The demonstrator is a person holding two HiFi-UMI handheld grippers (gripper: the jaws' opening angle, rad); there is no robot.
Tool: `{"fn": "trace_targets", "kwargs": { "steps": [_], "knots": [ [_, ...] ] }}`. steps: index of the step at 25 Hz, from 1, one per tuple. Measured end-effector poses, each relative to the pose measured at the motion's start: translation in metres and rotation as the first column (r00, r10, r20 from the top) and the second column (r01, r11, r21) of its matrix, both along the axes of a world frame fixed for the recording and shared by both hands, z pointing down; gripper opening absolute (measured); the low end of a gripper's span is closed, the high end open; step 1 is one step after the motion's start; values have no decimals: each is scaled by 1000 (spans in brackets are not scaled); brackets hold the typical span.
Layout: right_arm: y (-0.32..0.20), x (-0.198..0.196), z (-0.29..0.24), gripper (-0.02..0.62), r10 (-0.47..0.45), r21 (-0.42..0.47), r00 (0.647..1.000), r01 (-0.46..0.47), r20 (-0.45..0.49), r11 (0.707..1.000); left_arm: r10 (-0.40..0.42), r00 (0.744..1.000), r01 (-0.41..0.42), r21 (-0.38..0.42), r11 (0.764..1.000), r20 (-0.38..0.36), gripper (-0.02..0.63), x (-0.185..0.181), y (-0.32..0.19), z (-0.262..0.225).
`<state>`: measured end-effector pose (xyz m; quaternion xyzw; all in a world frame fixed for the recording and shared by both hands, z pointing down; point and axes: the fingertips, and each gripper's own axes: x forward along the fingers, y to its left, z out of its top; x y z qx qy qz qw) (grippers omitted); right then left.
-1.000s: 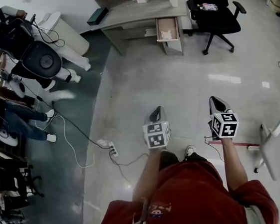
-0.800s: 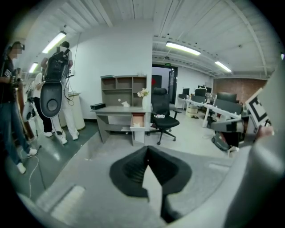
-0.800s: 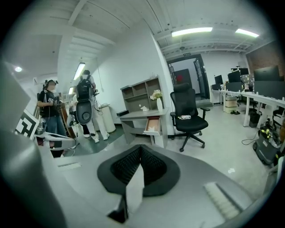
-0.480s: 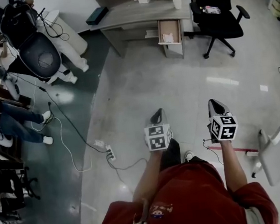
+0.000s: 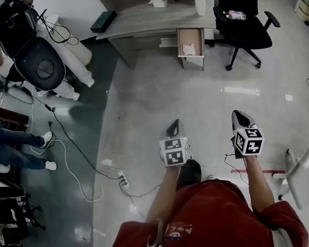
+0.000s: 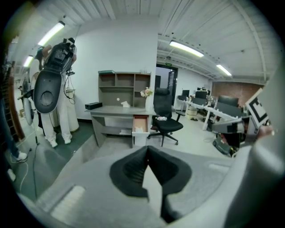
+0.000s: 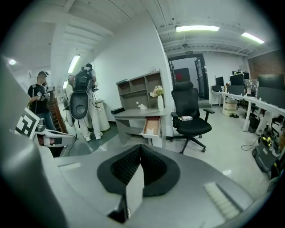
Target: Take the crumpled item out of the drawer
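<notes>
Lying in drawer, crumpled item (far from left tool, right tool).

A glossy pale grey floor is bordered at the left by a dark green strip. A grey wooden desk is set against a white wall, with a black swivel office chair just beside it. Long fluorescent ceiling tubes are lit.

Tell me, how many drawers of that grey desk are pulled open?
1: the drawer at the desk end nearest the black chair, with a crumpled white item inside. Others may be hidden under the desktop.
</notes>
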<state>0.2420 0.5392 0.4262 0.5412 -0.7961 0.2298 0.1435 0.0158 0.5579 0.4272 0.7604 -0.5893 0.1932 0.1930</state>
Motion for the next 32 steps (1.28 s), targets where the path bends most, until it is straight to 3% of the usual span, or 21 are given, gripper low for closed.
{"fn": "trace_targets", "kwargs": {
  "steps": [17,25,32],
  "knots": [
    [-125,-120,-11,0,-15,0,999,15,-38,1000,-30,999,31,7,1000,-31,-3,-122,-121,-4],
    [-159,-152,-15,0,3,19,999,-2,-38,1000,-9,999,10,23,1000,-33,-3,-153,-158,-5],
    [-173,-159,-9,0,16,18,999,-16,-37,1000,2,999,-1,21,1000,-38,-3,-159,-175,0]
  ]
}}
